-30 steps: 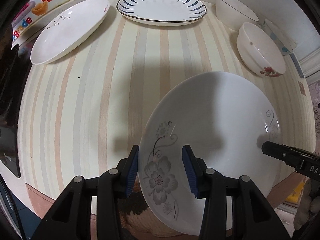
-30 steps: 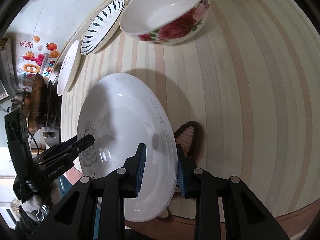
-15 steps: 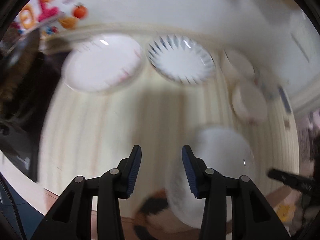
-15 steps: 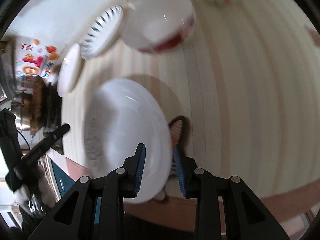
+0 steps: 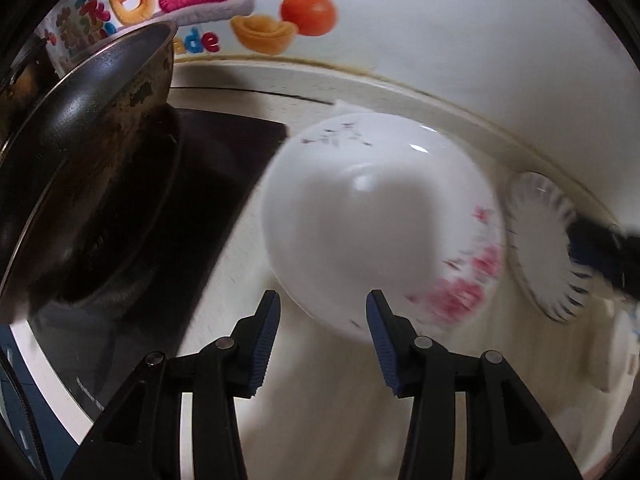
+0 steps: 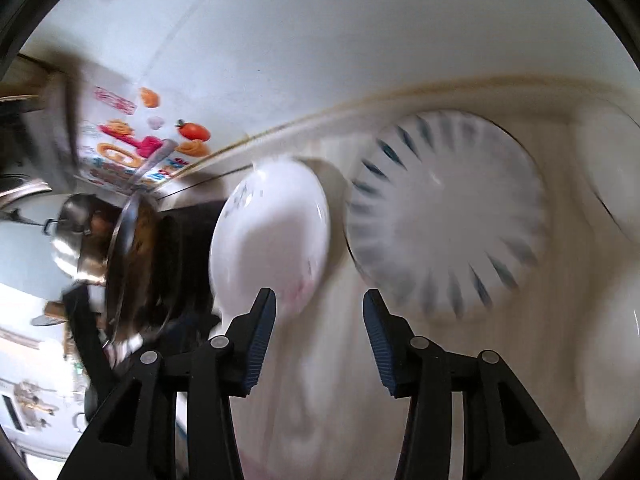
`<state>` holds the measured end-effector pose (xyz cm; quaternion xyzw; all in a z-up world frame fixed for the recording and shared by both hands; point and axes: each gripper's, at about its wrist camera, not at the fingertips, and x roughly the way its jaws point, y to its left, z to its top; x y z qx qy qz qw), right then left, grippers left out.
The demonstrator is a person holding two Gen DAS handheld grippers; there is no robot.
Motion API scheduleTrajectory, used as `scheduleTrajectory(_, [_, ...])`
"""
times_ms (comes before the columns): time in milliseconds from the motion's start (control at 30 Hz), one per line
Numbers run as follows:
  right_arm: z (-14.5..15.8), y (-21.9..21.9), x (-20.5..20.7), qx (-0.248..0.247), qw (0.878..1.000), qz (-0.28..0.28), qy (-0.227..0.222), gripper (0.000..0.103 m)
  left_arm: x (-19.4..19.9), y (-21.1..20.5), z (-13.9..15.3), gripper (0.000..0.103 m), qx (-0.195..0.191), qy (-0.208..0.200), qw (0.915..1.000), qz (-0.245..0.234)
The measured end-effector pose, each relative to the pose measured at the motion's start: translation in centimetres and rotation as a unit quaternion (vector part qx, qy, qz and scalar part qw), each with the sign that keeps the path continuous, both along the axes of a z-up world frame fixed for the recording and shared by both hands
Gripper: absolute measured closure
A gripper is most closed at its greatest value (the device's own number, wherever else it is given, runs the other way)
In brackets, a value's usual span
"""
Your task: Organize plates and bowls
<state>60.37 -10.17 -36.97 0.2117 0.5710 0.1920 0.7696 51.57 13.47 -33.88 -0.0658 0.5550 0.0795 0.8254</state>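
Note:
A white plate with pink flowers (image 5: pixel 376 220) lies near the stove, close in front of my left gripper (image 5: pixel 322 304). The plate's near rim shows between the fingertips, but the pads do not touch it and the gripper is open. Right of it lies a white plate with dark blue rim strokes (image 5: pixel 536 248), with the right gripper's blurred dark fingers (image 5: pixel 596 252) across it. In the right wrist view, my right gripper (image 6: pixel 320 300) hangs over the counter with its jaws opening and nothing between them. The pink-flowered plate (image 6: pixel 272 232) is to its left and the blue-stroked plate (image 6: pixel 444 216) to its right.
A dark frying pan (image 5: pixel 88 160) sits tilted on the black stove (image 5: pixel 208 200) at the left. The white wall with colourful stickers (image 5: pixel 280 28) runs along the back. Blurred white bowls (image 6: pixel 616 176) show at the right edge, on the striped counter (image 6: pixel 320 420).
Both grippers have left the grey-flowered plate at the counter's front and swung to the back left, towards the stove. The right jaws stand wider than before.

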Motion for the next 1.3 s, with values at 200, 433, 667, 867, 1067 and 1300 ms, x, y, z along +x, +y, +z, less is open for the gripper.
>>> scheduleTrajectory(200, [-3.7, 5.2, 7.2, -0.059, 0.997, 0.037, -0.013, 0.055, 1.4, 1.1, -2.0, 0.061, -0.004, 0.015, 0.9999, -0.001])
scheduleTrajectory(433, [-7.3, 7.5, 10.9, -0.064, 0.996, 0.056, 0.002, 0.07, 2.7, 2.8, -3.1, 0.064, -0.04, 0.014, 0.999, 0.013])
scheduleTrajectory(667, [-8.2, 7.4, 11.1, -0.062, 0.997, 0.044, 0.004, 0.076, 2.4, 3.4, -2.9, 0.074, -0.051, 0.003, 0.9985, 0.022])
scheduleTrajectory(867, [-7.9, 6.3, 9.8, -0.07, 0.996, 0.046, 0.022, 0.076, 1.1, 2.9, -2.3, 0.074, -0.067, -0.003, 0.9977, 0.015])
scheduleTrajectory(1067, [-6.3, 5.0, 7.7, -0.054, 0.998, 0.03, 0.03, 0.076, -0.8, 2.5, -0.8, 0.074, -0.084, -0.007, 0.9964, 0.016])
scheduleTrajectory(1300, [-4.2, 3.2, 3.8, -0.031, 0.998, 0.032, 0.033, 0.076, -3.4, 1.5, 1.9, 0.074, -0.081, -0.027, 0.9963, 0.011])
